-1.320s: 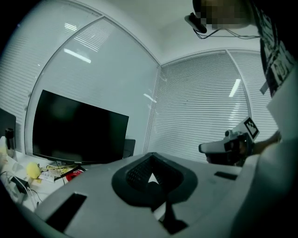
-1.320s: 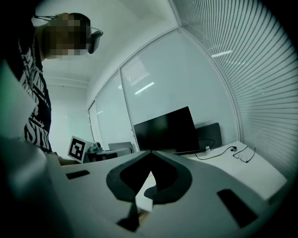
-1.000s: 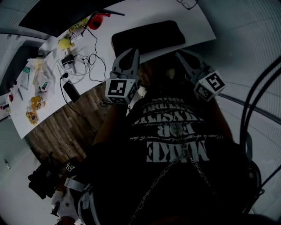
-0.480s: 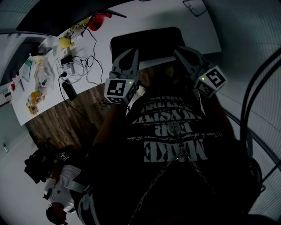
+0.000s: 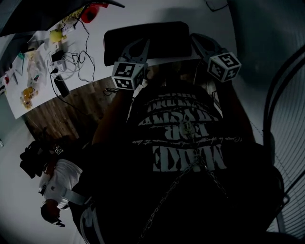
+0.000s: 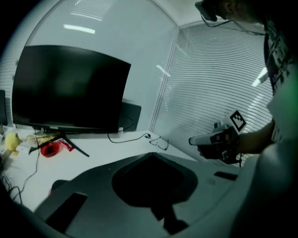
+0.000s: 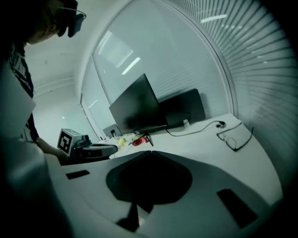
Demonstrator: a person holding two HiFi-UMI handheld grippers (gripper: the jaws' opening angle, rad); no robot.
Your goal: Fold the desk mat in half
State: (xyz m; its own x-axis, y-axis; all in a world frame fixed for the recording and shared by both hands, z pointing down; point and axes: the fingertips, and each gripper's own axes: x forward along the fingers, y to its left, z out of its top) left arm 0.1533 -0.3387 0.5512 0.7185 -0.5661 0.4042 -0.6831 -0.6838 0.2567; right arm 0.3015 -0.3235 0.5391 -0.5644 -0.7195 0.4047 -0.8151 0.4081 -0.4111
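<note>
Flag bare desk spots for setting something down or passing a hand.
Bare: the white desk strip beyond the desk mat, up to the monitor; also the patch right of the mat, between it and the glasses near the desk's end. Crowded: the left end, with tangled cables, a yellow item and a red item.
</note>
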